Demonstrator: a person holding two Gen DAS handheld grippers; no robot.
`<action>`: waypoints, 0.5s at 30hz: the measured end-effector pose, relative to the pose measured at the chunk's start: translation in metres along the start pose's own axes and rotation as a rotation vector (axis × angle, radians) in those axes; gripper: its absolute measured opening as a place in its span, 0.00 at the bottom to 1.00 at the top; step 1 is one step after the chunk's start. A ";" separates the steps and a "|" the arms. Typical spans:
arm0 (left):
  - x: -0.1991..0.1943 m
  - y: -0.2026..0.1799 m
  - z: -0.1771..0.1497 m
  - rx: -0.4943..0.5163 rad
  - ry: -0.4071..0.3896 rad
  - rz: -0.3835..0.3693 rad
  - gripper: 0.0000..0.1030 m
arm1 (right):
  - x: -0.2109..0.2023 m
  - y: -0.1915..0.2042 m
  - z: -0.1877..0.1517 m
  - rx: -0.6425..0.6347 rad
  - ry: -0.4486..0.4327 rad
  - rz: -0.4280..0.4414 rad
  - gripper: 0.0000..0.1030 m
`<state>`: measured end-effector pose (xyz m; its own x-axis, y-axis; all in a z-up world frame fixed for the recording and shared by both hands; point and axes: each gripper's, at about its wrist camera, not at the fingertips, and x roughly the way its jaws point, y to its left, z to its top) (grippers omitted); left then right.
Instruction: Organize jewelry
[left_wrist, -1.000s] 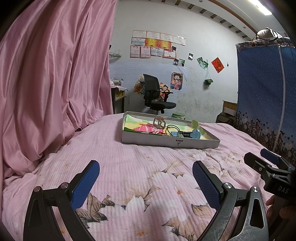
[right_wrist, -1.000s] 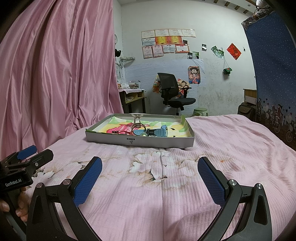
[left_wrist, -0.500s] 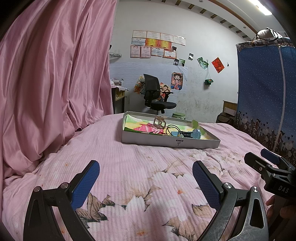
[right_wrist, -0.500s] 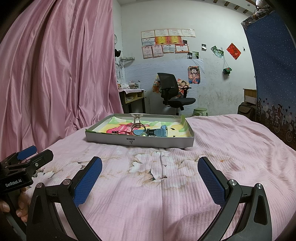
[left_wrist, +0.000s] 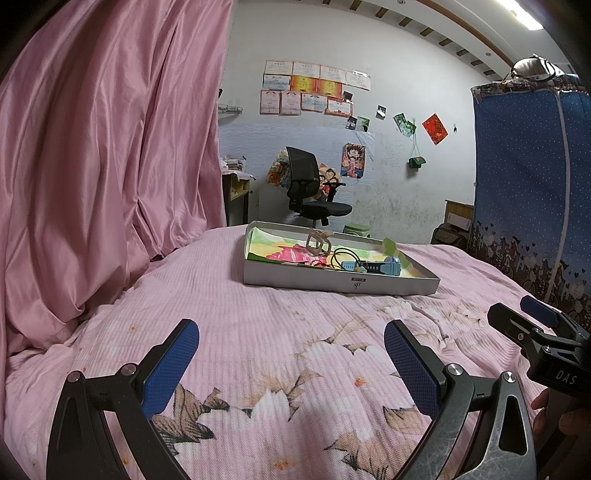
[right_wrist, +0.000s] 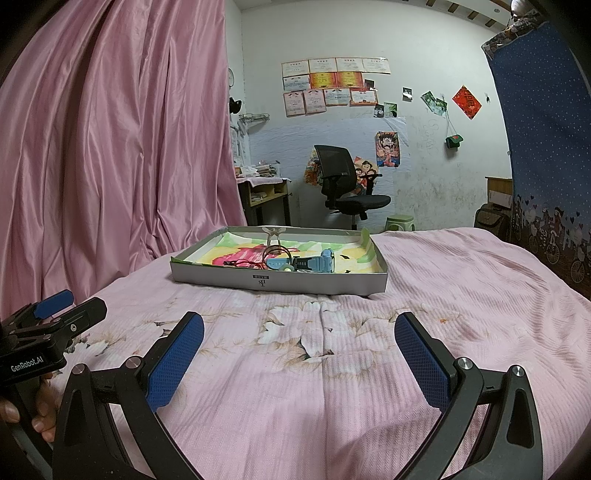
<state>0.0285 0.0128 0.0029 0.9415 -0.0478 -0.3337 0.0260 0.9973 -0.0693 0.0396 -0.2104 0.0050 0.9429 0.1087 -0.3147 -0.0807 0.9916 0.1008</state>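
A shallow grey cardboard tray lies on the pink floral bedspread, well ahead of both grippers. Inside it are a light blue wristwatch, a beige hair claw, dark cord loops and a red string. My left gripper is open low over the bedspread, nothing between its blue pads. My right gripper is open too, also holding nothing. Each gripper shows at the edge of the other's view, the right one and the left one.
Pink satin curtains hang along the left side of the bed. A blue patterned fabric wardrobe stands at the right. Beyond the bed are a black office chair, a small desk and a green stool.
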 end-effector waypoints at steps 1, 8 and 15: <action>0.000 0.000 0.000 0.001 0.001 0.005 0.98 | 0.000 0.000 0.000 0.000 0.000 0.000 0.99; -0.002 -0.003 -0.002 0.023 -0.013 0.007 0.98 | 0.000 0.000 0.000 0.000 -0.001 0.000 0.99; 0.000 -0.004 -0.001 0.031 -0.016 0.009 0.98 | 0.000 0.000 0.000 0.000 0.000 0.000 0.99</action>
<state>0.0275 0.0091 0.0019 0.9469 -0.0386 -0.3192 0.0283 0.9989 -0.0371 0.0397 -0.2103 0.0050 0.9429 0.1087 -0.3149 -0.0805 0.9916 0.1011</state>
